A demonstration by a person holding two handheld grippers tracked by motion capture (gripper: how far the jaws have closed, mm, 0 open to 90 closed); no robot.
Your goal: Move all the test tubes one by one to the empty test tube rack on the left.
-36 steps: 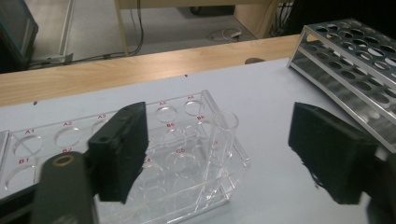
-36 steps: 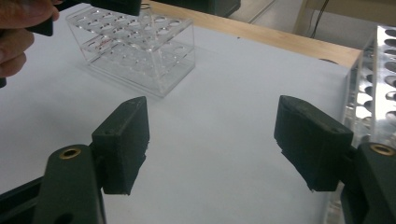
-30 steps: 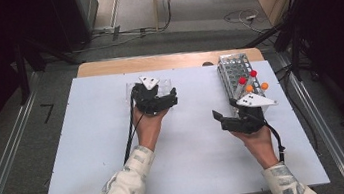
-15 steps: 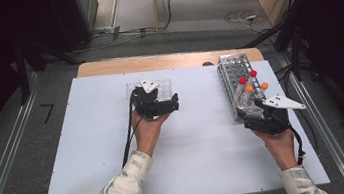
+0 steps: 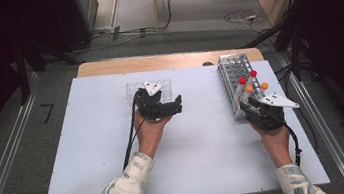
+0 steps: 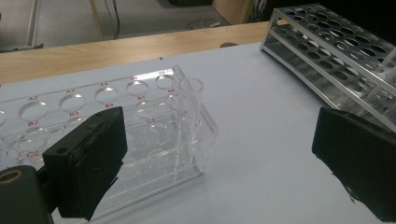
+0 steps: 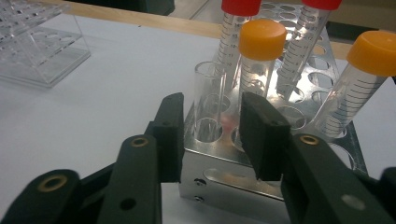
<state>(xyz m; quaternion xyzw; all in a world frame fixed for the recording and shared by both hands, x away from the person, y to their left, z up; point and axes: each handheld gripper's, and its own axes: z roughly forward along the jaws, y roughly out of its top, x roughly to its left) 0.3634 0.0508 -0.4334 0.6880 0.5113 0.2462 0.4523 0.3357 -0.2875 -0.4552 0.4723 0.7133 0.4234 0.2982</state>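
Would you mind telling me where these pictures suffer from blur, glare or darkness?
High view: dark at both side edges, the white table evenly lit. Left gripper view: near jaws soft, clear rack sharp, with small glints. Right gripper view: jaws slightly soft, the uncapped tube and orange cap crisp.

In your right gripper view the two red-capped tubes [image 7: 233, 32] are cut off at twelve o'clock, their caps only partly showing, and the orange-capped tube [image 7: 359, 79] at three o'clock runs off the edge. You cannot tell whether your pads [image 7: 261, 135] touch the uncapped tube [image 7: 208, 100]. In your left gripper view the metal rack [image 6: 336, 51] is clipped at two o'clock, and the clear rack [image 6: 116, 121] at nine o'clock.
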